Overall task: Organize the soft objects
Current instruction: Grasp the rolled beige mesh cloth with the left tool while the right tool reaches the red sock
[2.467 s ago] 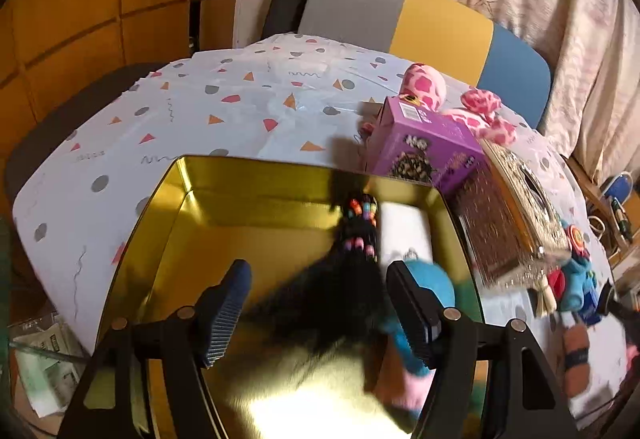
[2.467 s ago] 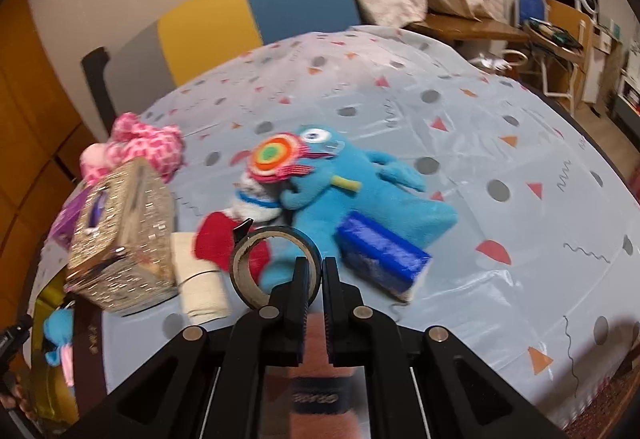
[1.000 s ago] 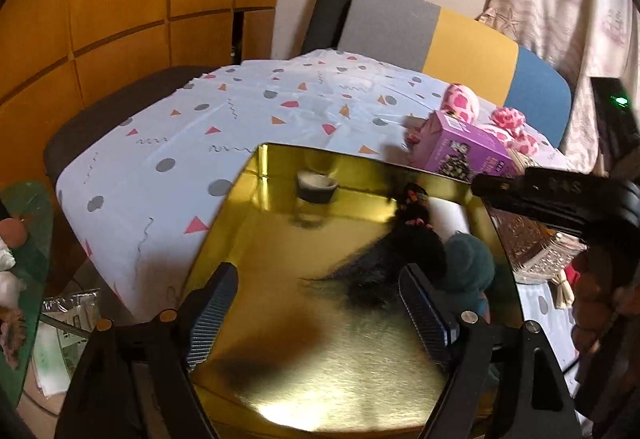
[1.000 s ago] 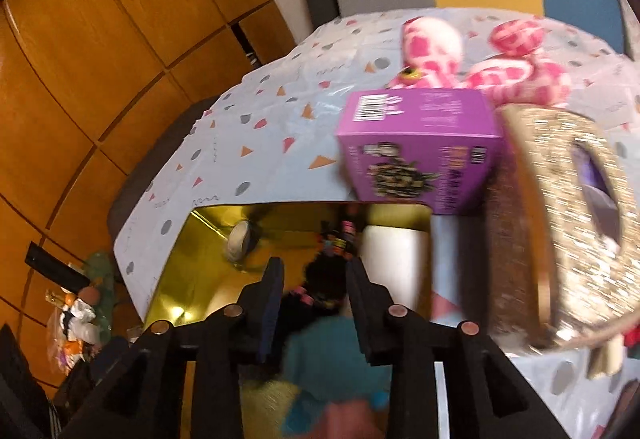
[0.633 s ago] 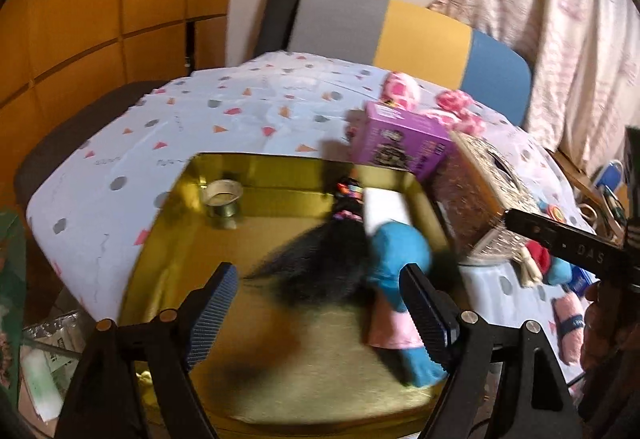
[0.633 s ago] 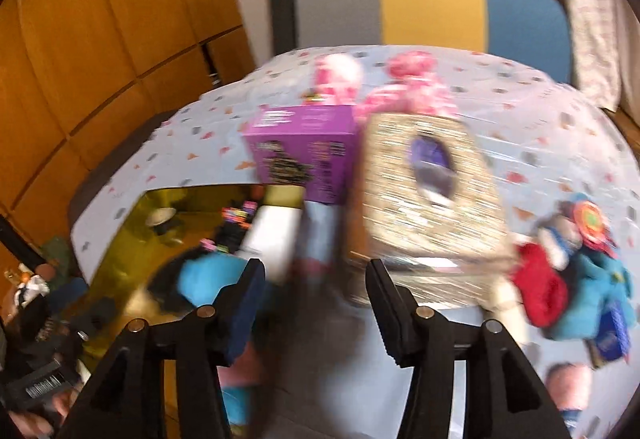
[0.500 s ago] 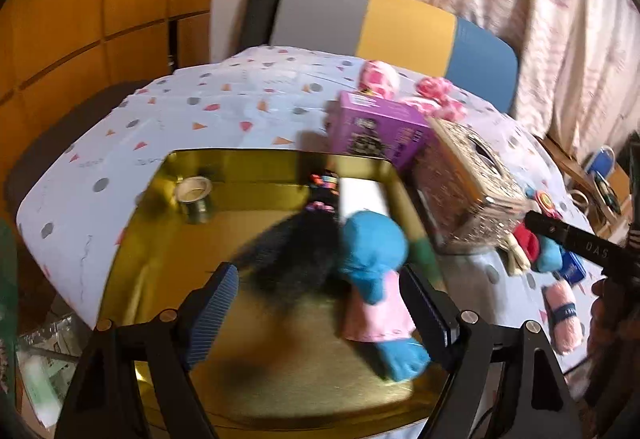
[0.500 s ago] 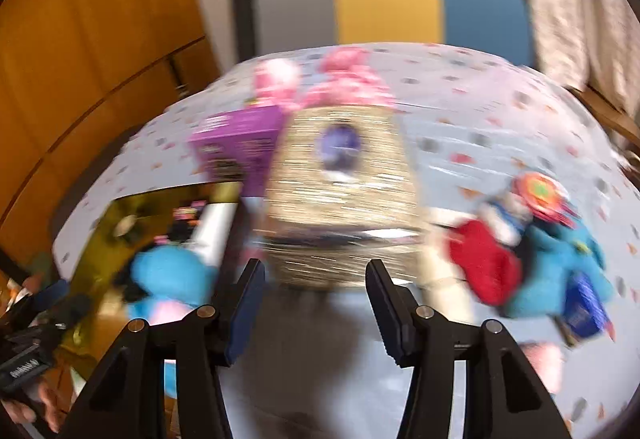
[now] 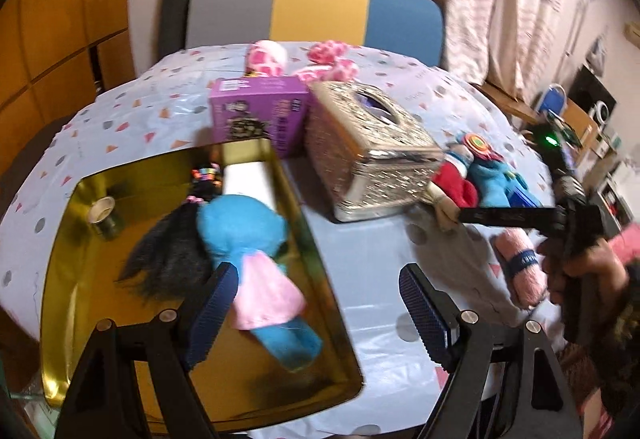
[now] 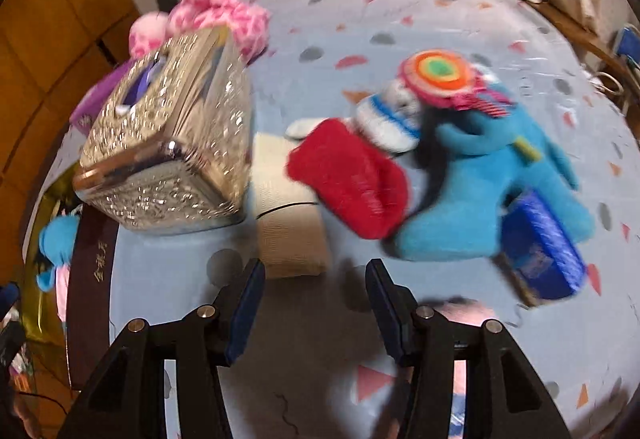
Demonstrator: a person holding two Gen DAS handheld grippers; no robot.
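The right gripper, which had carried a tape roll 2.5 s earlier, had dropped it in the gold tray and swung back to the surface; its jaws stood open and empty. That item looked done, so another pickup likely followed. The red plush lay at 12 o'clock, near. The left gripper, jaws open, hovered with the blue doll at 10 o'clock.

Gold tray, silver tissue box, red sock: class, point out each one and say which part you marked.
gold tray (image 9: 64, 263), left wrist view, bare floor near its left wall
silver tissue box (image 9: 372, 163), left wrist view, its side face
red sock (image 10: 348, 179), right wrist view, its middle
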